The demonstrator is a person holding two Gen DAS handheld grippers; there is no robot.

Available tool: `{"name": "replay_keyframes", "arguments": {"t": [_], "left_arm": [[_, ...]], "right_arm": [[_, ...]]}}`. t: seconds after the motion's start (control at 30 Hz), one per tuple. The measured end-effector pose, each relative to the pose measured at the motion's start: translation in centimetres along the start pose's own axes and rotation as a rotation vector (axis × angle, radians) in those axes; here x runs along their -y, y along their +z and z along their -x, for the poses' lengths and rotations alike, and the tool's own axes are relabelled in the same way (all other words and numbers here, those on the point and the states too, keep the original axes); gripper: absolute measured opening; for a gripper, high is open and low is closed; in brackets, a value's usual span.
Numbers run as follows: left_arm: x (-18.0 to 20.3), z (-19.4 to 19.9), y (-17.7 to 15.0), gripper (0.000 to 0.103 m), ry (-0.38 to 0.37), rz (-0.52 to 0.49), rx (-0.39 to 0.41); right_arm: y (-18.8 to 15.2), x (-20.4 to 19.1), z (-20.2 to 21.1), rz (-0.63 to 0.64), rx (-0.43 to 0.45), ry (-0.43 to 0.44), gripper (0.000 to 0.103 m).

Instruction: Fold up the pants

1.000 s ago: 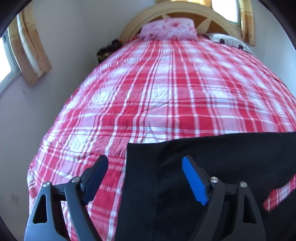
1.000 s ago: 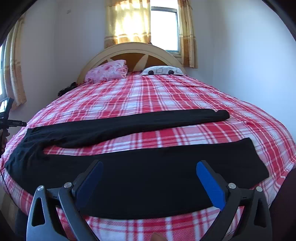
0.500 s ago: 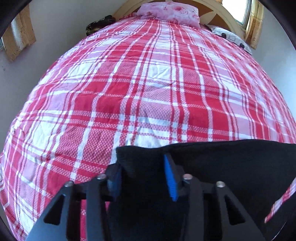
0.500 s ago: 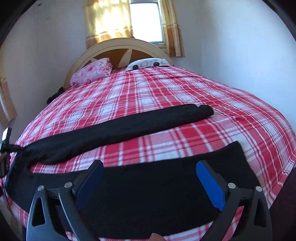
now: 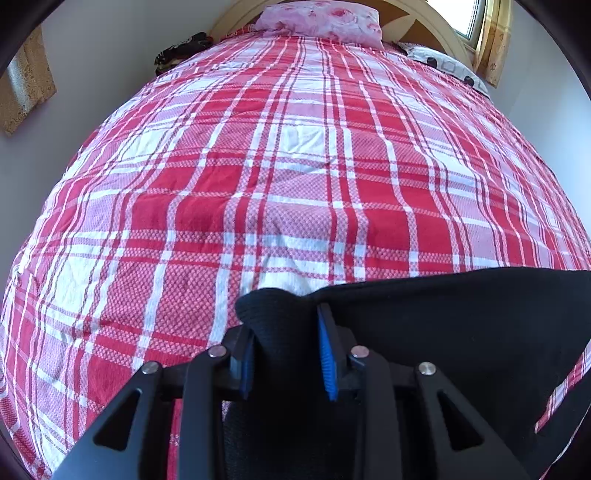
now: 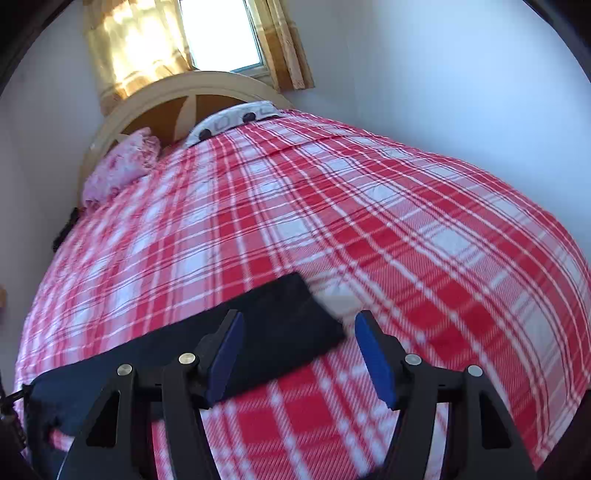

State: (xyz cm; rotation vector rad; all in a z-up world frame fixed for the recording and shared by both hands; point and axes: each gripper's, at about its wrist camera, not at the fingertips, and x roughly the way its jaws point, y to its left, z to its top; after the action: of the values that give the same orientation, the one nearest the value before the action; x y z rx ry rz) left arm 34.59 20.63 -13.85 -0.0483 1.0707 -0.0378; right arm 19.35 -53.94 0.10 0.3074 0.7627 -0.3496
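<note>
Black pants [image 5: 443, 332]: flat on the plaid bed [image 5: 295, 166]. My left gripper [image 5: 286, 354] is closing, pinching their bunched corner. My right gripper [image 6: 299, 354] is half-wide and closing over a leg end, pads clear.

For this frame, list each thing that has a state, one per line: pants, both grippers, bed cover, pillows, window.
pants: black, lying on the bed, one corner bunched up.
left gripper: jaws closing, pads pressing the bunched corner.
right gripper: jaws closing, leg end between the pads, not pressed.
plaid cover: spread over the bed, lightly creased.
pink pillow: at the headboard.
patterned pillow: at the headboard.
window: bright, curtains drawn aside.
</note>
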Motion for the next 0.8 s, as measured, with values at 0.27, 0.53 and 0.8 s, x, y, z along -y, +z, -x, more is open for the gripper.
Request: {"name": "replay_keyframes", "arguments": {"t": [0.27, 0.53, 0.8], "left_arm": [[0.4, -0.3, 0.4, 0.03, 0.011, -0.034, -0.007], [0.7, -0.7, 0.8, 0.023, 0.001, -0.059, -0.003], [0.4, 1.9, 0.6, 0.013, -0.053, -0.023, 0.09]], "right_arm": [[3.3, 0.0, -9.4, 0.024, -0.17, 0.021, 0.06], [3.8, -1.0, -14.7, 0.033, -0.304, 0.085, 0.034], [4.3, -1.5, -9.9, 0.081, -0.189, 0.1, 0.006]]}}
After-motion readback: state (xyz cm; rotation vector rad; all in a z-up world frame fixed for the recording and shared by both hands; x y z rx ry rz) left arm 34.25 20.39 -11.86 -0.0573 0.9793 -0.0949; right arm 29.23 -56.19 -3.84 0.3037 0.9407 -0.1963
